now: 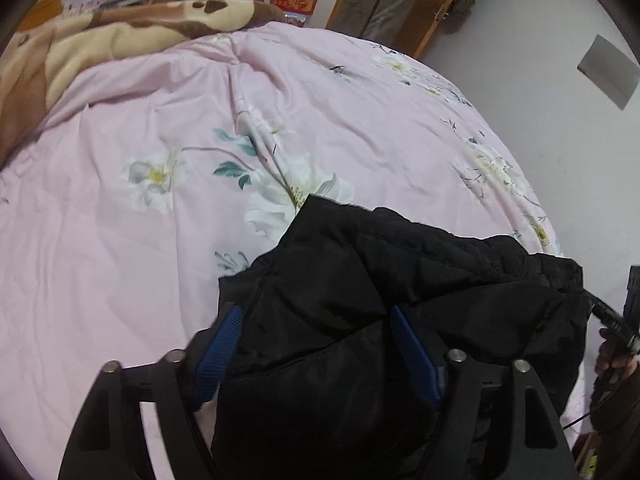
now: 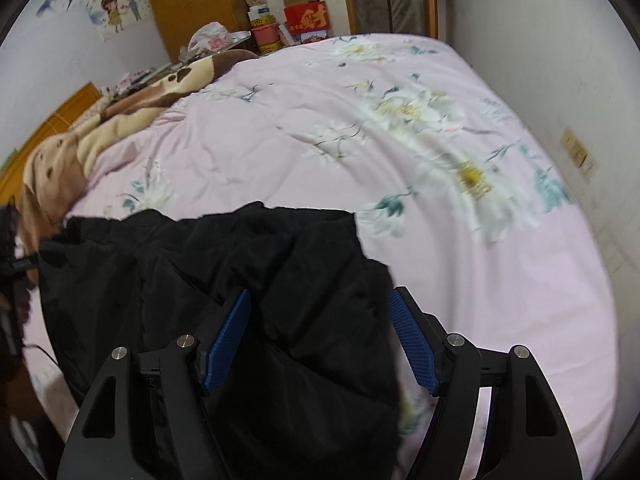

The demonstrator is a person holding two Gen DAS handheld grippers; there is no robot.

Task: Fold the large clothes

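With both sets of jaws standing wide and the black jacket [image 1: 400, 300] lying loose between the blue pads, neither the left gripper [image 1: 316, 344] nor the right gripper [image 2: 320, 336] pinches any cloth, so I judge the fold set down; the next grip should take the jacket's outer edges at matching points to keep the next fold square. Beyond the jacket, which lies at the near edge of the pink flowered quilt [image 2: 500, 280], a brown blanket [image 2: 132, 108] is bunched at the far left, with red boxes [image 2: 308, 18] behind it.

black jacket [image 1: 360, 300], pink floral, perhaps peony, bedcover [image 1: 160, 100].
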